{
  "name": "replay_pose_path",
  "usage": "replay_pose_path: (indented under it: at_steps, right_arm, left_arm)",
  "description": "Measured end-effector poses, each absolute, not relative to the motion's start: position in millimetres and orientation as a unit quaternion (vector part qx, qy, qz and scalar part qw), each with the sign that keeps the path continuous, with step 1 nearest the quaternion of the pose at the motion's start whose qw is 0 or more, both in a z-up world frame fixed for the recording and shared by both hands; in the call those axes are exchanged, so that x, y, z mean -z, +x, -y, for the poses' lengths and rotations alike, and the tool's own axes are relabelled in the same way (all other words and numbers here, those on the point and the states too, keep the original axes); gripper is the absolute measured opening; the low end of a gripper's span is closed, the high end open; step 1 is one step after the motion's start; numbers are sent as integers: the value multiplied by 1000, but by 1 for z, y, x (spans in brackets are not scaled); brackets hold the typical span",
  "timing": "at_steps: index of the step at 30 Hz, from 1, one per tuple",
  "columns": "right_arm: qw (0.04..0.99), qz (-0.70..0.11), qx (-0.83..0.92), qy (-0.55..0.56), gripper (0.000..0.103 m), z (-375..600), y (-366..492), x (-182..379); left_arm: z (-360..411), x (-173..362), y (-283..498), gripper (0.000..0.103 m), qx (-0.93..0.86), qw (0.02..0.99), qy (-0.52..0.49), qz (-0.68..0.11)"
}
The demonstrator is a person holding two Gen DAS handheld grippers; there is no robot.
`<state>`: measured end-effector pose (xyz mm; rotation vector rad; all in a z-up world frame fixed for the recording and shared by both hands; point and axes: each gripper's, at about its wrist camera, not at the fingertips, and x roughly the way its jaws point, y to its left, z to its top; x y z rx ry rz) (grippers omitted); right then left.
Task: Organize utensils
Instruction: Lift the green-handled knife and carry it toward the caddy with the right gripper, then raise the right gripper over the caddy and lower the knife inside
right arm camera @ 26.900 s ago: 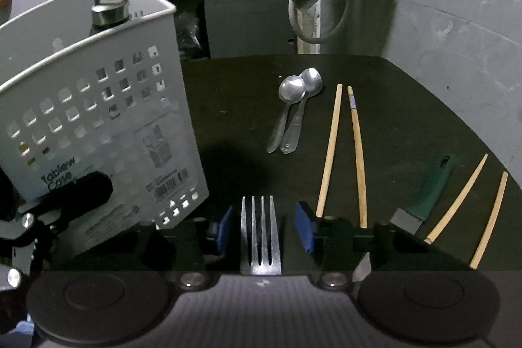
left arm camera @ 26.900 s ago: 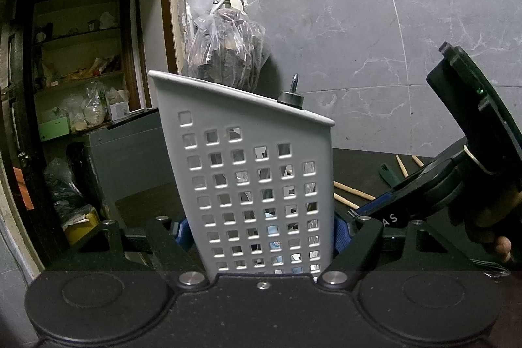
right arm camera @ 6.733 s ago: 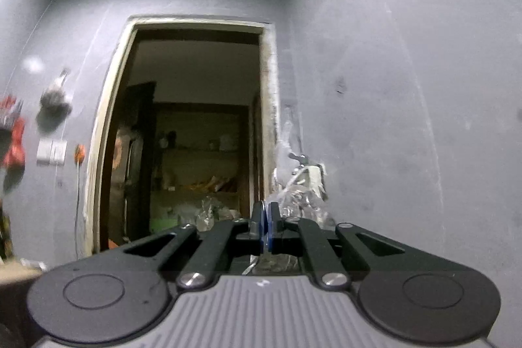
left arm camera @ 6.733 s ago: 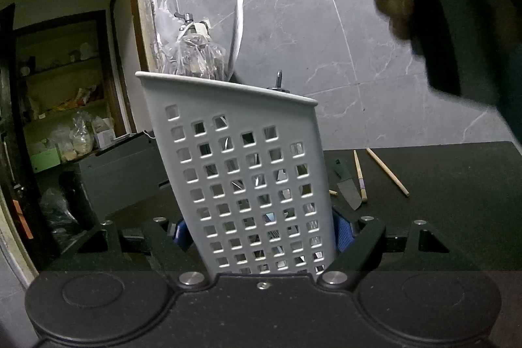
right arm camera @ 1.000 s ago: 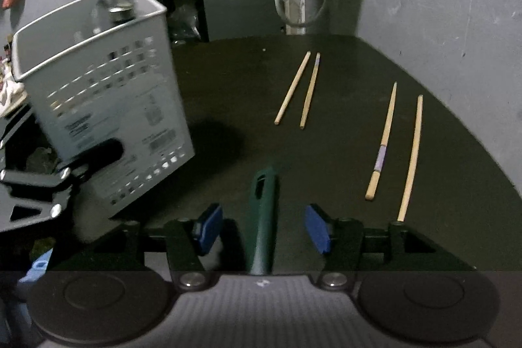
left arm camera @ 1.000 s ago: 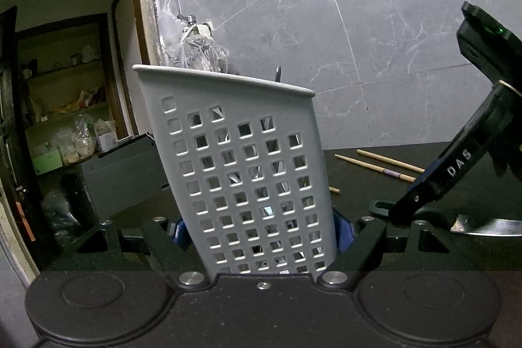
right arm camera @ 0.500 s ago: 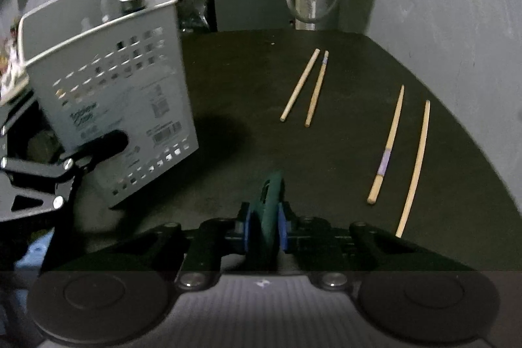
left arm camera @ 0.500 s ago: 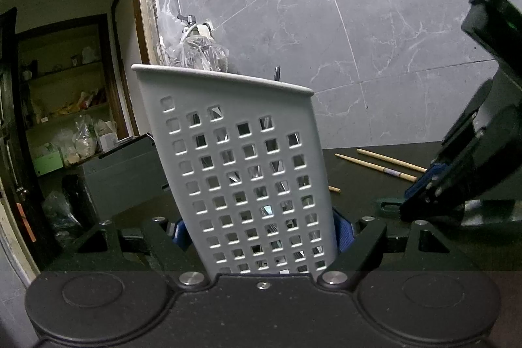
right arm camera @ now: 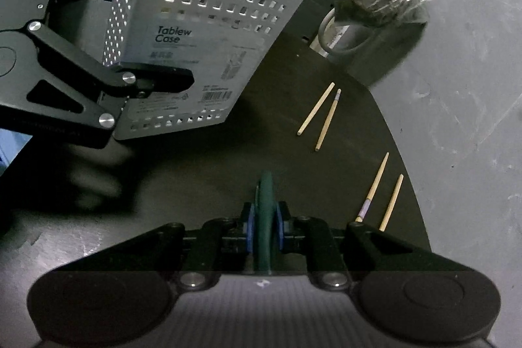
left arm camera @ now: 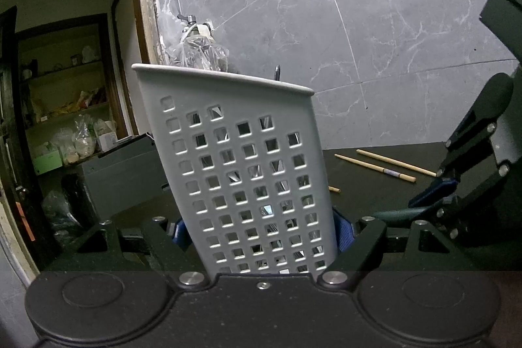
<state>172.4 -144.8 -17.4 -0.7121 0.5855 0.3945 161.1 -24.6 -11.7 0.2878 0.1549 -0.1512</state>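
Green knife handle [right arm camera: 265, 217] now sits pinched in the right gripper [right arm camera: 264, 225], whose jaws just closed (left gripper [left arm camera: 261, 230] clamps the basket [left arm camera: 241, 165]), ready for lifting.

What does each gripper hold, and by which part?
Left gripper: white utensil basket, by its lower sides. Right gripper: knife, by its green handle.

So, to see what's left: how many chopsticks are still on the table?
4: one pair lies nearer the utensil caddy, another pair nearer the table's edge. None appear hidden.
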Motion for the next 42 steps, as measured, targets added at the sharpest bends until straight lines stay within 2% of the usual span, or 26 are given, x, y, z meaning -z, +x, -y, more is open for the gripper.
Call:
replay_pose_path:
  at_steps: [7,15,21,32,42]
  right_arm:
    - [877,-279,-187,-343,14,142,165,18]
    - [897,-368,-186,-159,16,184,208,-2]
    - [893,-399,-196,-76,17,209,223,-5]
    - [894,-400,-196,-37,14,223,228,-3]
    - [901,-380,-194,-80,13,212,217,-3]
  left_arm:
    - [25,12,161,82,75,984,143,-77]
    - [25,12,161,81,77,984,139,-78]
    - [20,10,163,81,85,985,128,-84]
    - [19,9,162,80,82,985,127,-87]
    - [20,9,162,80,81,985,128,-88]
